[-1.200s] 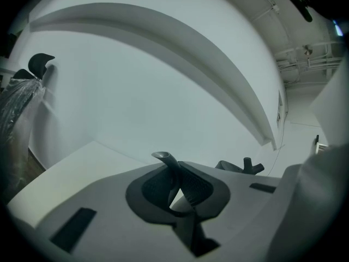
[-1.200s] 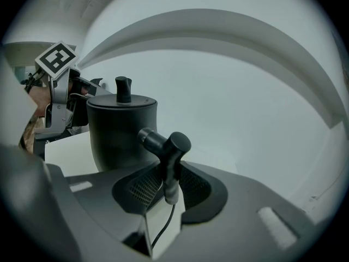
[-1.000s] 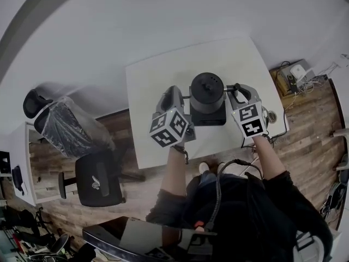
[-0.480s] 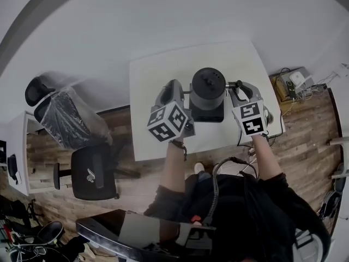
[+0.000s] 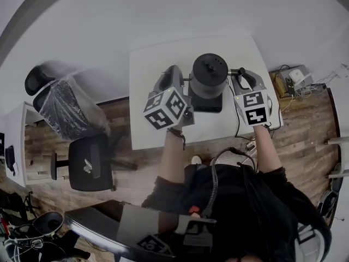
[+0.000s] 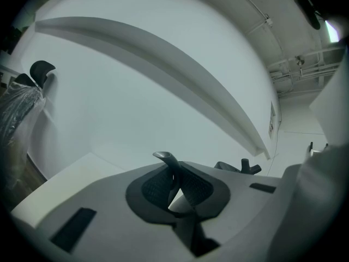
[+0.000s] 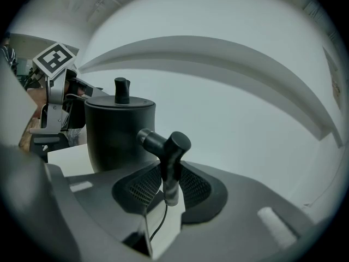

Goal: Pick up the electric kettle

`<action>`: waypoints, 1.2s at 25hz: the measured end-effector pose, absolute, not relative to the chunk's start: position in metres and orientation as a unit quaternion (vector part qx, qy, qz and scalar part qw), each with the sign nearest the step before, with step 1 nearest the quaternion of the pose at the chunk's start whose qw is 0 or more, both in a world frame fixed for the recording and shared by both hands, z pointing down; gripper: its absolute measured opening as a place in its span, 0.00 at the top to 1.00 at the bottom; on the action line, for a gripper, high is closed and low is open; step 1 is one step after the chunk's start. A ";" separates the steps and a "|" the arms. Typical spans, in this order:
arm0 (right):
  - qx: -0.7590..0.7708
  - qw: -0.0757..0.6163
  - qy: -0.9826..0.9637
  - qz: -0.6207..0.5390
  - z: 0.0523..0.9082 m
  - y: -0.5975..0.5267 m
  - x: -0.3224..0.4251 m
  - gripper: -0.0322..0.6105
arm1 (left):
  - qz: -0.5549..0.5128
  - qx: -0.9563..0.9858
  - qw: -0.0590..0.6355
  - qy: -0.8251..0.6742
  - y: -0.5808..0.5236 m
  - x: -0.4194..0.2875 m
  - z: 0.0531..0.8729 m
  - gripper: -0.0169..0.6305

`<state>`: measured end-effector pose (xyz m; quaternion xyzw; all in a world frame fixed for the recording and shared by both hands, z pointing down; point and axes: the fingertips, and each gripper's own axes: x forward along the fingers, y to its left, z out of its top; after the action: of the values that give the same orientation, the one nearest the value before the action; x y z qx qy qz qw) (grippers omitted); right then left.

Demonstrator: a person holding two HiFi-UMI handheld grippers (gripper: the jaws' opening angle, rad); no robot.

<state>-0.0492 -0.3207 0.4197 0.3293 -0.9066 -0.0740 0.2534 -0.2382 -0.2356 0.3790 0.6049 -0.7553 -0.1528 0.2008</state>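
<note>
In the head view a dark electric kettle (image 5: 209,76) with a knobbed lid hangs just above its black base (image 5: 207,103) on the white table (image 5: 147,97). My left gripper (image 5: 187,85) is at the kettle's left side, shut on the thin curved spout (image 6: 166,160). My right gripper (image 5: 235,86) is at its right side. In the right gripper view its jaws are shut on the T-shaped handle (image 7: 170,154), with the kettle body (image 7: 119,132) behind on the left. The left gripper view shows its gripper (image 6: 175,180) against a pale wall; the kettle body is out of sight there.
A cable (image 5: 240,130) runs off the table's right front edge. Office chairs (image 5: 90,168) and a plastic-covered chair (image 5: 65,116) stand on the wooden floor at the left. A box of electronics (image 5: 292,78) sits on the floor at the right.
Both grippers have risen together with the kettle between them, so it stands higher over the black base than before.
</note>
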 end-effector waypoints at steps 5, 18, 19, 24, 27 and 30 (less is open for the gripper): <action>0.333 0.248 -0.906 -0.078 0.410 -0.321 -0.044 0.80 | -0.154 0.612 0.198 -0.750 -0.237 -0.233 0.369 0.93; 0.342 0.235 -0.906 -0.081 0.390 -0.319 -0.034 0.80 | -0.159 0.622 0.185 -0.744 -0.239 -0.224 0.347 0.93; 0.343 0.235 -0.906 -0.082 0.388 -0.320 -0.032 0.80 | -0.159 0.624 0.184 -0.743 -0.239 -0.222 0.345 0.93; 0.343 0.225 -0.908 -0.088 0.377 -0.321 -0.029 0.80 | -0.167 0.628 0.170 -0.741 -0.239 -0.218 0.333 0.93; 0.343 0.220 -0.909 -0.090 0.372 -0.321 -0.031 0.80 | -0.171 0.630 0.164 -0.739 -0.239 -0.219 0.327 0.93; 0.343 0.216 -0.910 -0.092 0.367 -0.322 -0.031 0.80 | -0.173 0.632 0.160 -0.739 -0.239 -0.219 0.322 0.93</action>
<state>-0.0308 -0.3224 0.3672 0.3431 -0.9095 -0.0918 0.2158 -0.2186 -0.2386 0.3216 0.6316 -0.7388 -0.1729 0.1596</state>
